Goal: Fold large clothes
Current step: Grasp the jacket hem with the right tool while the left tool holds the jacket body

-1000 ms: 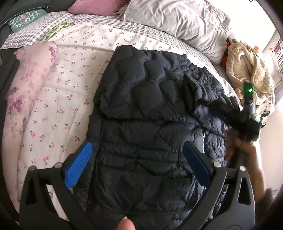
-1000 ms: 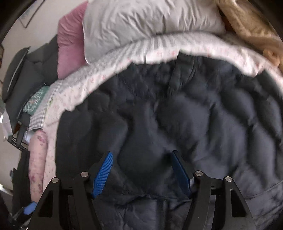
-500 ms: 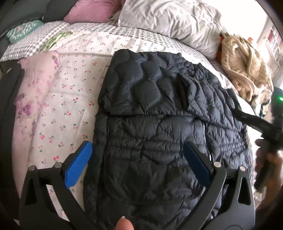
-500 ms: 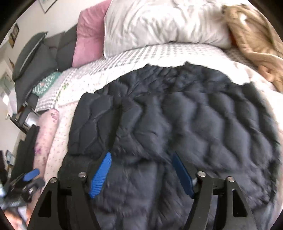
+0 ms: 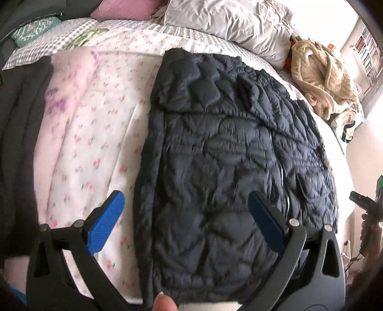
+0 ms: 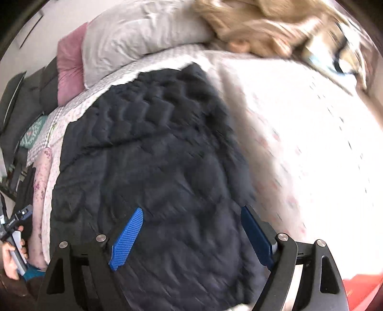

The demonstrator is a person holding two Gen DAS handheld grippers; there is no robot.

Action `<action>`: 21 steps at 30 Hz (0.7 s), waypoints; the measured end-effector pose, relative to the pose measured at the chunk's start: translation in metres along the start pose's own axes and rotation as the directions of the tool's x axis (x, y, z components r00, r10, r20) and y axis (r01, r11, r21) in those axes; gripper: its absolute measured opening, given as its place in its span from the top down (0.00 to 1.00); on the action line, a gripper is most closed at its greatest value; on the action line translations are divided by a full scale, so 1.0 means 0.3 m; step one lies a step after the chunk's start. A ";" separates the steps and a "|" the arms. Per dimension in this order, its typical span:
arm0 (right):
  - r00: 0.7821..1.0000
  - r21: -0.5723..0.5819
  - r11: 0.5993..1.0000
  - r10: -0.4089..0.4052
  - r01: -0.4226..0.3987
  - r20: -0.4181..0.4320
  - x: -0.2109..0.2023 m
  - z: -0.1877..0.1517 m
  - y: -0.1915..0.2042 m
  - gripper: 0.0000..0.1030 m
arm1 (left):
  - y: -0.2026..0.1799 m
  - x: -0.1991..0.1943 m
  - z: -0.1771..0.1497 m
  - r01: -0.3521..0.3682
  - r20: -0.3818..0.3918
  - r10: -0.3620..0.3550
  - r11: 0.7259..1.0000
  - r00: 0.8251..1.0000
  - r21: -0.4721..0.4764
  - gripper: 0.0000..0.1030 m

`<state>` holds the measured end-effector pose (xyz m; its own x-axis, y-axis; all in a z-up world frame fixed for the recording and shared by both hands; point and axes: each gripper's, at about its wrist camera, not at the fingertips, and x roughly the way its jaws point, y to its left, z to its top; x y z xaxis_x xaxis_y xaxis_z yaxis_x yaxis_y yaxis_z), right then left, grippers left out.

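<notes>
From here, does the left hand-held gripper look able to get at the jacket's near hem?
Probably yes: the left hand-held gripper hangs open over the jacket, nothing lies between, and the near hem sits just below.

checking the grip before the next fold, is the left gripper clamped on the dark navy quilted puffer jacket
No, the left gripper has its blue-padded fingers spread wide, holding nothing, above the dark navy quilted puffer jacket.

Grey pillow, beige robe, floral bedspread
</notes>
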<state>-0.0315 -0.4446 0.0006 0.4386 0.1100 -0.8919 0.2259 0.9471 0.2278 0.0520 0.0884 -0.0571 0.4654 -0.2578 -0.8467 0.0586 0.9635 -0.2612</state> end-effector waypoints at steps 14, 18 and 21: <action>0.967 0.247 0.952 0.218 -0.181 -0.132 0.075 -0.256 -0.287 0.17 | 0.147 0.141 -0.228 0.035 -0.205 -0.053 0.995 0.977 -0.088 0.01; 0.970 0.230 0.959 0.199 -0.164 -0.138 0.095 -0.272 -0.300 0.17 | 0.161 0.186 -0.272 0.061 -0.258 -0.093 0.990 0.962 -0.128 0.01; 0.965 0.244 0.952 0.222 -0.184 -0.139 0.133 -0.269 -0.303 0.17 | 0.127 0.195 -0.290 0.108 -0.284 -0.131 0.990 0.950 -0.096 0.01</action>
<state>-0.1047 -0.5019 -0.0873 0.3529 0.3579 -0.8645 0.3464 0.8083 0.4761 0.0046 0.1038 -0.1568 0.1839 -0.3914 -0.9016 0.0234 0.9188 -0.3941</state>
